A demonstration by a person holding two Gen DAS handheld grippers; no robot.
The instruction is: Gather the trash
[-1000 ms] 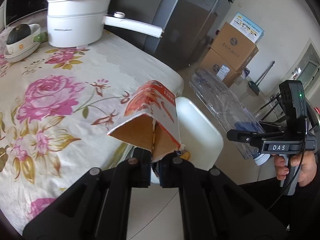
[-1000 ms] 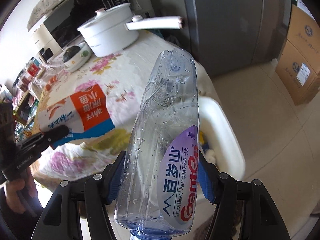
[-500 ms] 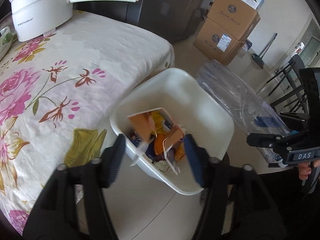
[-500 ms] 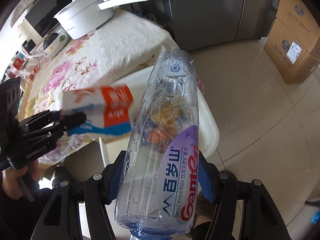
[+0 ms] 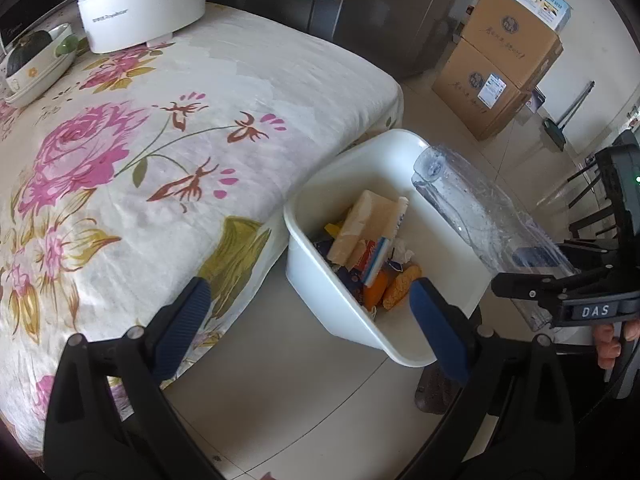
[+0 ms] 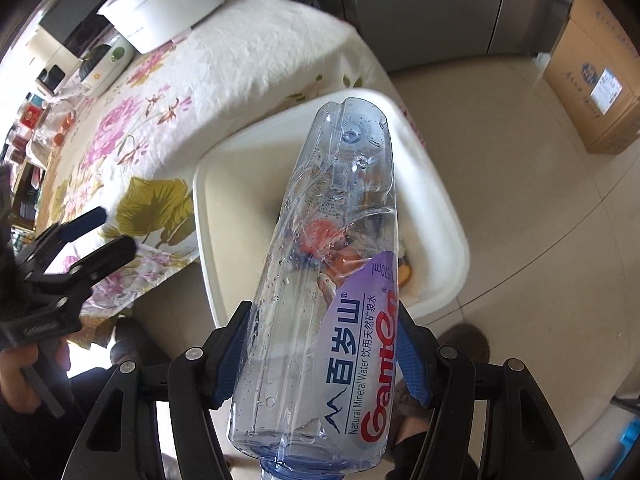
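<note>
Gone from the left gripper (image 5: 306, 304), whose empty jaws are opening wide, the orange-and-white paper carton (image 5: 366, 236) now lies in the white plastic trash bin (image 5: 320, 276) on the floor beside the floral-clothed table (image 5: 168, 152). To its right, the right gripper (image 6: 324, 364) clamps the crushed clear plastic water bottle (image 6: 332, 264) above the bin; it is best let go only once centred over the opening.

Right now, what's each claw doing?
Left claw: empty, jaws opening above the bin.
Right claw: shut on the water bottle.

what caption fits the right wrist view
Right tongs hold a crushed bottle over the white bin beside the table.
</note>
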